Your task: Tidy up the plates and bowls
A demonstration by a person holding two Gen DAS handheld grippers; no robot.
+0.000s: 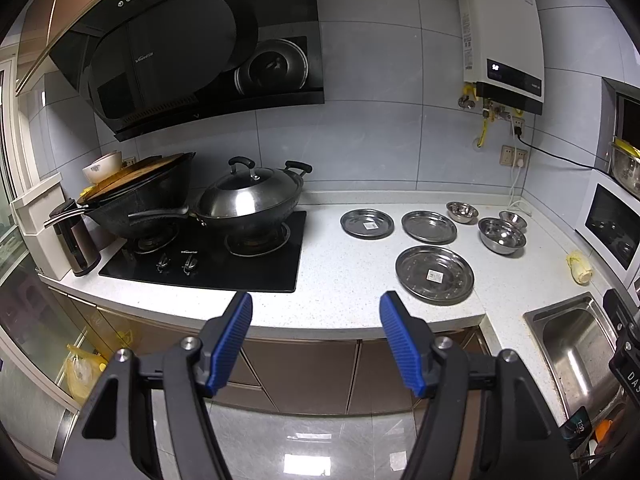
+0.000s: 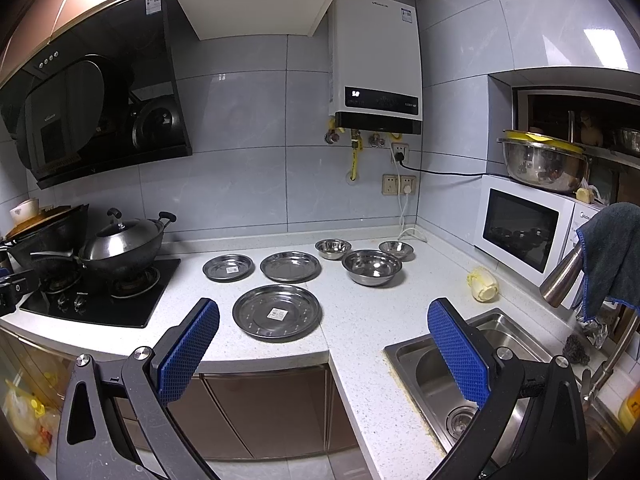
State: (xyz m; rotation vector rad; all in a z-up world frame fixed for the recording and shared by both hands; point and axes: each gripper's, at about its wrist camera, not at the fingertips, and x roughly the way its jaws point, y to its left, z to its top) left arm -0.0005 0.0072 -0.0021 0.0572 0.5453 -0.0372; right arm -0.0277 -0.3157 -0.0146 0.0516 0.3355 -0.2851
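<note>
Left hand-held gripper (image 1: 316, 336) and right hand-held gripper (image 2: 324, 348) are held spread, empty, short of the counter (image 2: 360, 320). Nothing is stacked yet; the approach step is judged in hand. A reach to the large plate (image 2: 277, 312) is called for next.

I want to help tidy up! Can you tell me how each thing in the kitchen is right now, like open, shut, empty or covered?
left gripper: open, holding nothing
right gripper: open, holding nothing
large plate: empty, flat on counter
two smaller plates: empty, side by side, unstacked
three bowls: upright, empty, unstacked
wok: lid on
microwave: door shut
sink: no dishes visible
</note>
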